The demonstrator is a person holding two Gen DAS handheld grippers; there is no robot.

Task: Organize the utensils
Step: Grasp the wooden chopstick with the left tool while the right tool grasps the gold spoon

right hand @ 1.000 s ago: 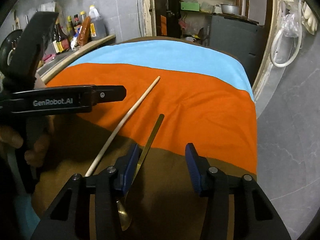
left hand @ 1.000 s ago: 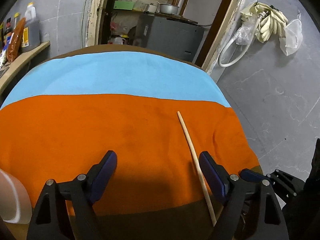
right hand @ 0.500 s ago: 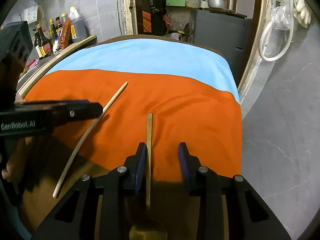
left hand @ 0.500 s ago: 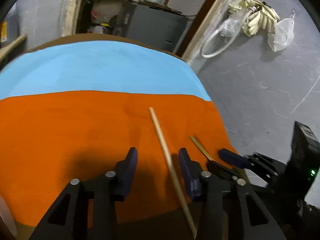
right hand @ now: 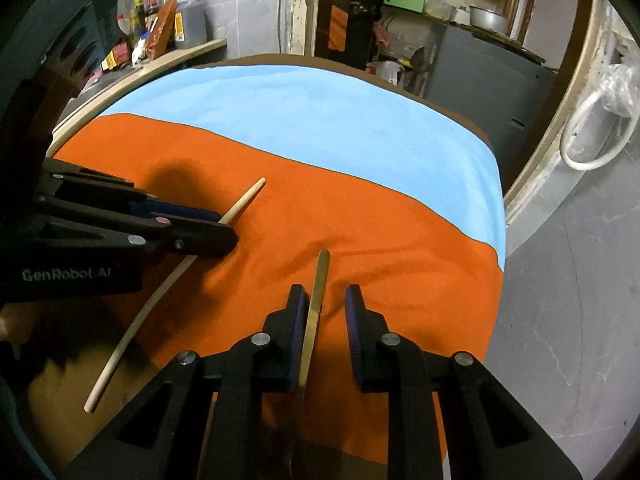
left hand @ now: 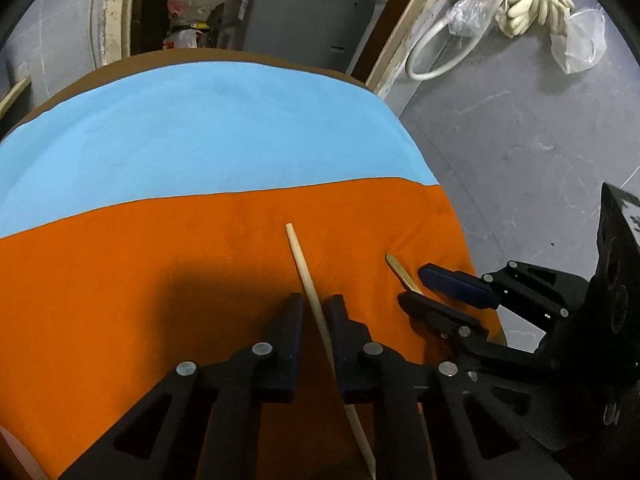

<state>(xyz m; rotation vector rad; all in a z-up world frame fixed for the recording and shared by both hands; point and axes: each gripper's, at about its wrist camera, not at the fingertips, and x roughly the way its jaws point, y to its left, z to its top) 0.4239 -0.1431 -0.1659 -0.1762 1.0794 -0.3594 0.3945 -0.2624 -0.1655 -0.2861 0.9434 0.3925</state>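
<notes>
**Operator:** Orange cloth [left hand: 160, 280] covers the near counter [right hand: 64, 380] under both my tools. My left gripper [left hand: 316, 312] has its jaws closing around the wooden chopstick [left hand: 298, 252], a sliver of gap on each side.

**Observer:** And the other one?

**Operator:** My right gripper [right hand: 326, 304] is closing too, with the gold spoon handle [right hand: 320, 276] between its jaws. It sits against the left pad; the right pad is clear of it.

**Observer:** How do the utensils lie?

**Operator:** Both flat on the orange cloth, side by side, pointing away from me. Beyond them I see the blue cloth [right hand: 320, 120], then bottles [right hand: 168, 24] on a ledge.
</notes>
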